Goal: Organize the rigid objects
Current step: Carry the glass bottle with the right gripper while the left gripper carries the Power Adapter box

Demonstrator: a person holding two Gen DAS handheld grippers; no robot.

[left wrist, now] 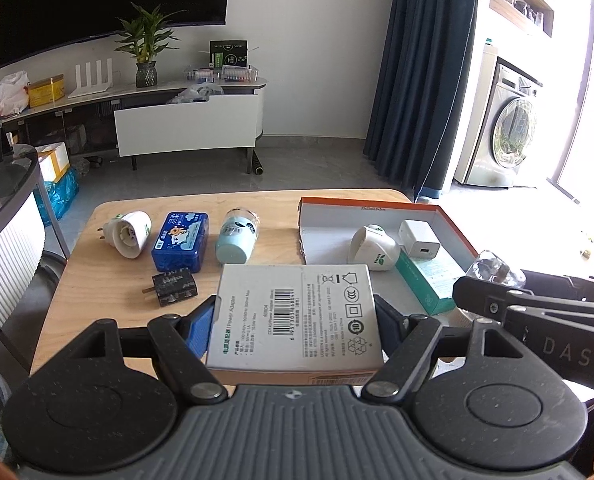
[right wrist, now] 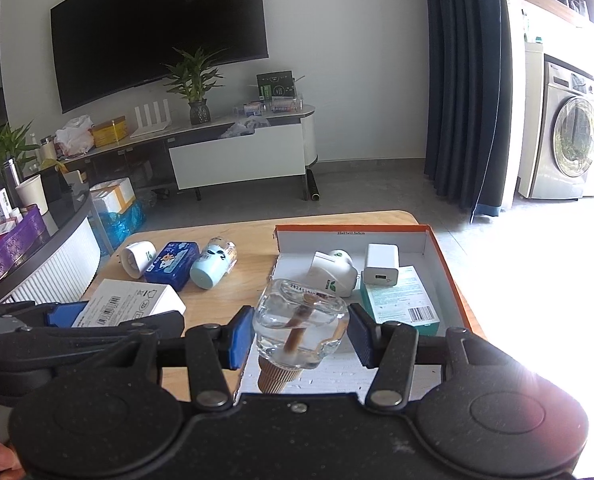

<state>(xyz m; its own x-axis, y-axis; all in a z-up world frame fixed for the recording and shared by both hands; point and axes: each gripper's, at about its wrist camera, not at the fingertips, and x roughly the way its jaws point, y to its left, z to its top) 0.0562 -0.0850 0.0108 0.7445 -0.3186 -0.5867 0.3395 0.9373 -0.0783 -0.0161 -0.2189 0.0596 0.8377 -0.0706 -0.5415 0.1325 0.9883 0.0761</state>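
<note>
Two claws we hold over the bench (left wrist: 97,280), left claw (left wrist: 295,320) clamped on a white box (left wrist: 295,320), right claw (right wrist: 299,332) clamped on a clear bottle (right wrist: 299,320) above the orange-rimmed tray (right wrist: 453,276).

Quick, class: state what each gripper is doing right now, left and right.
Left gripper: closed on the white power adapter box.
Right gripper: closed on the clear glass bottle, above the orange-edged tray.

The place was a home living room: a large wall-mounted television (right wrist: 159,28) hung above a low media console (right wrist: 233,152) with a potted plant (right wrist: 195,80) (a washing machine (right wrist: 569,136) stood beyond dark curtains (right wrist: 465,80)).
</note>
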